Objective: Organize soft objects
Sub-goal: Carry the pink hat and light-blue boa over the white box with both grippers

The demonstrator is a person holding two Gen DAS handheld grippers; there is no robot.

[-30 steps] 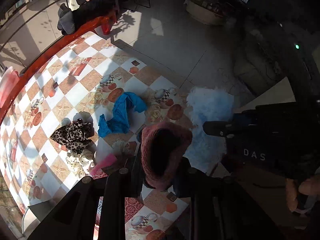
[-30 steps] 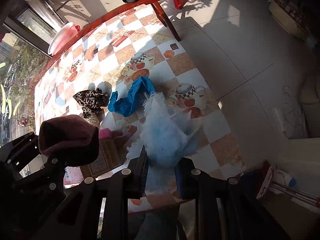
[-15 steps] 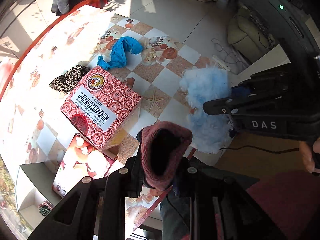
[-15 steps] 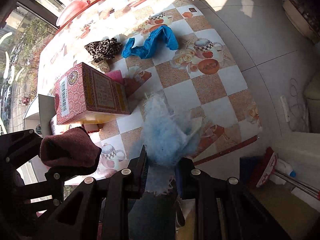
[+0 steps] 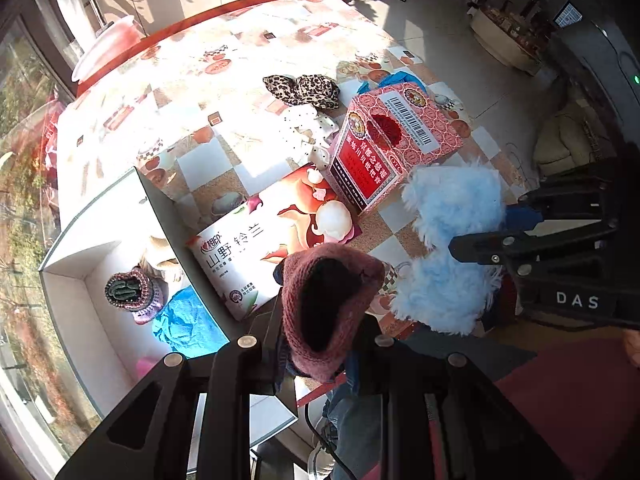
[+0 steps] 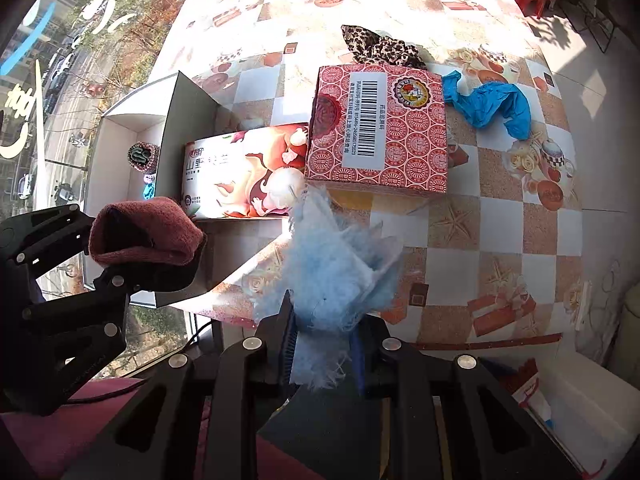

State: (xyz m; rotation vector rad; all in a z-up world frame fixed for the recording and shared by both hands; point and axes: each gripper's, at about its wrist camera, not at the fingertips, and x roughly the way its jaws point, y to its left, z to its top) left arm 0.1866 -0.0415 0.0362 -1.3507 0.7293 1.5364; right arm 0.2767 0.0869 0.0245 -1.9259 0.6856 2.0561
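My left gripper [image 5: 320, 344] is shut on a maroon knit hat [image 5: 328, 304], held above the table's near edge; it also shows in the right wrist view [image 6: 144, 232]. My right gripper [image 6: 324, 344] is shut on a fluffy light blue item [image 6: 332, 276], which also shows in the left wrist view [image 5: 452, 240]. An open white box [image 5: 80, 264] at the left holds a knit striped item [image 5: 128, 290] and blue cloth [image 5: 188, 320]. A leopard-print cloth [image 5: 304, 88], a white dotted cloth [image 5: 308, 128] and a blue cloth [image 6: 488, 100] lie on the table.
A red patterned carton [image 6: 380, 132] rests on a flat printed box [image 5: 272, 228] beside the white box. The checkered tablecloth [image 6: 520, 216] covers the table. A pink plate [image 5: 104, 44] sits at the far edge. Floor and furniture lie to the right.
Both grippers, still holding their items, swung left along the table; the white box with soft items came into view, and the red carton now sits farther right.
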